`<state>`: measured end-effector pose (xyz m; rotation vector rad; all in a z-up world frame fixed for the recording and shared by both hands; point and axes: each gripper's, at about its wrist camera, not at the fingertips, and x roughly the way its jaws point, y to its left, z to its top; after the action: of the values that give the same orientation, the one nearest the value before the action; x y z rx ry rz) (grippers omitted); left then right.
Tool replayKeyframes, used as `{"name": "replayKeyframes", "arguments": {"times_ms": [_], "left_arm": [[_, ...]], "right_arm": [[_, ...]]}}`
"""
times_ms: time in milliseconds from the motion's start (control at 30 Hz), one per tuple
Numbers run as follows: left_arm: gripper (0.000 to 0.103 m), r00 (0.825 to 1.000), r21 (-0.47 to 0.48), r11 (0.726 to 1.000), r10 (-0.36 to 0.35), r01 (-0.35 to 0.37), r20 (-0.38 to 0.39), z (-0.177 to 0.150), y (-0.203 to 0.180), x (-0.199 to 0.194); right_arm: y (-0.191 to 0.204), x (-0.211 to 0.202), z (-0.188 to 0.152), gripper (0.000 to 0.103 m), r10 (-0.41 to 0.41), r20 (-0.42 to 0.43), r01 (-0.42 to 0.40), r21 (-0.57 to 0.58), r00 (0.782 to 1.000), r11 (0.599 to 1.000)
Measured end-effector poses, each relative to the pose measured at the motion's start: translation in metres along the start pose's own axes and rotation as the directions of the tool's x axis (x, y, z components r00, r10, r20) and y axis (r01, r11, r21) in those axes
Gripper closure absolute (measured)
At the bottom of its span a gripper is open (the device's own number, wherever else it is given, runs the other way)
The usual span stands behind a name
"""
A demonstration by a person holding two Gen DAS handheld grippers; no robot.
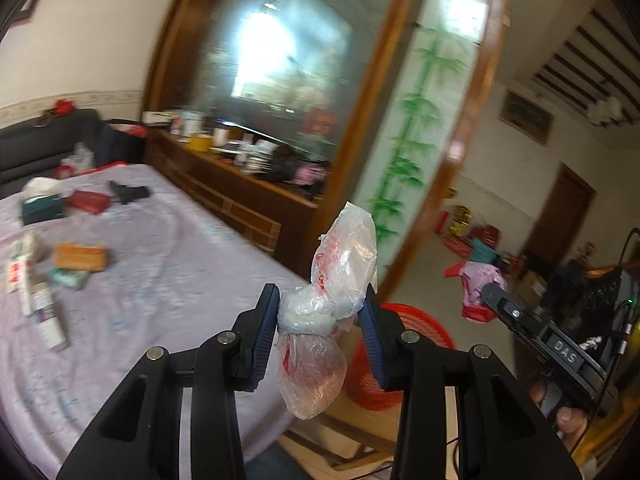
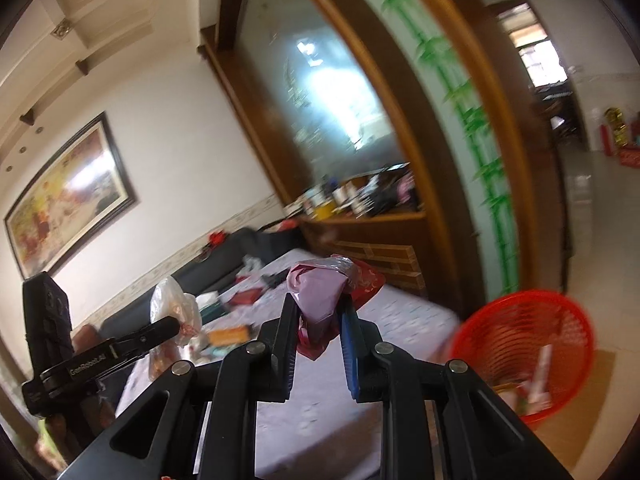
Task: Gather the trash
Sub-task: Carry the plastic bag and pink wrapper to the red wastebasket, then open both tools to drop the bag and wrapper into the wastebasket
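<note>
Left tool (image 1: 322,322) pinches crinkled clear plastic bag (image 1: 340,272); right tool (image 2: 319,322) pinches pink bag (image 2: 320,292)

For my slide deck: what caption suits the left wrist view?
Left gripper holds a knotted clear bag above the bed, red basket just beyond.

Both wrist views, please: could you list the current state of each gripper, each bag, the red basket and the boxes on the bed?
left gripper: shut on the clear plastic bag
clear plastic bag: knotted, held off the bed
right gripper: shut on the pink plastic bag
pink plastic bag: crumpled, held in the air
red basket: upright on the floor, some trash inside
boxes: lying scattered on the bed
</note>
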<state>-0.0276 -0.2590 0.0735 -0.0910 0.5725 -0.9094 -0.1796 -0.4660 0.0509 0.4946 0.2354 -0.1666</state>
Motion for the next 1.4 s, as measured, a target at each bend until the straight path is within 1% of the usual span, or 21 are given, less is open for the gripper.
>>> {"name": "replayKeyframes", "arguments": {"times_ms": [133, 200, 367, 433, 567, 600, 700, 767, 867, 933, 1033, 1067, 1200, 1333, 1400], "left_arm": [[0.064, 0.995, 0.039, 0.994, -0.098, 0.099, -0.029, 0.001, -0.031, 0.021], [0.064, 0.988, 0.059, 0.987, -0.148, 0.150, -0.048, 0.000, -0.047, 0.036], [0.064, 0.970, 0.078, 0.974, -0.203, 0.214, -0.132, -0.006, -0.072, 0.077], [0.064, 0.958, 0.076, 0.967, -0.229, 0.245, -0.172, -0.009, -0.078, 0.097], [0.064, 0.935, 0.062, 0.957, -0.260, 0.282, -0.242, -0.020, -0.087, 0.139], [0.064, 0.930, 0.057, 0.957, -0.261, 0.284, -0.261, -0.023, -0.089, 0.148], [0.064, 0.902, 0.033, 0.954, -0.269, 0.297, -0.337, -0.033, -0.095, 0.183], [0.064, 0.894, 0.027, 0.954, -0.269, 0.298, -0.358, -0.037, -0.101, 0.198], [0.064, 0.883, 0.029, 0.950, -0.276, 0.309, -0.380, -0.045, -0.110, 0.215], [0.064, 0.875, 0.027, 0.951, -0.271, 0.308, -0.402, -0.054, -0.113, 0.227], [0.064, 0.849, 0.010, 0.951, -0.273, 0.310, -0.453, -0.069, -0.115, 0.247], [0.064, 0.845, 0.010, 0.951, -0.269, 0.308, -0.462, -0.072, -0.116, 0.250], [0.064, 0.837, 0.025, 0.953, -0.251, 0.301, -0.487, -0.080, -0.117, 0.262], [0.064, 0.832, 0.016, 0.955, -0.250, 0.297, -0.495, -0.081, -0.115, 0.269], [0.064, 0.835, 0.016, 0.957, -0.245, 0.290, -0.493, -0.082, -0.114, 0.272]], "right_arm": [[-0.025, -0.024, 0.011, 0.082, -0.077, 0.044, 0.076, 0.025, 0.996, 0.997], [-0.036, -0.031, 0.012, 0.082, -0.103, 0.055, 0.101, 0.044, 0.993, 0.994], [-0.065, -0.046, 0.012, 0.082, -0.161, 0.068, 0.154, 0.090, 0.985, 0.984], [-0.073, -0.049, 0.011, 0.082, -0.178, 0.069, 0.170, 0.103, 0.982, 0.980], [-0.094, -0.049, 0.009, 0.082, -0.207, 0.064, 0.197, 0.138, 0.976, 0.971], [-0.096, -0.048, 0.008, 0.082, -0.207, 0.058, 0.197, 0.149, 0.977, 0.969], [-0.116, -0.040, 0.006, 0.082, -0.202, 0.038, 0.190, 0.203, 0.979, 0.961], [-0.129, -0.034, 0.004, 0.082, -0.189, 0.028, 0.177, 0.235, 0.982, 0.956], [-0.147, -0.024, 0.004, 0.082, -0.204, 0.013, 0.194, 0.264, 0.979, 0.945], [-0.159, -0.017, 0.002, 0.082, -0.194, -0.013, 0.190, 0.285, 0.981, 0.939], [-0.173, -0.009, -0.002, 0.082, -0.192, -0.053, 0.198, 0.314, 0.980, 0.929], [-0.178, -0.008, -0.003, 0.082, -0.194, -0.062, 0.204, 0.317, 0.979, 0.926], [-0.192, -0.003, -0.005, 0.082, -0.187, -0.076, 0.202, 0.349, 0.979, 0.915], [-0.198, 0.004, -0.003, 0.081, -0.178, -0.090, 0.199, 0.363, 0.980, 0.910], [-0.202, 0.007, -0.002, 0.081, -0.180, -0.093, 0.202, 0.370, 0.979, 0.907]]}}
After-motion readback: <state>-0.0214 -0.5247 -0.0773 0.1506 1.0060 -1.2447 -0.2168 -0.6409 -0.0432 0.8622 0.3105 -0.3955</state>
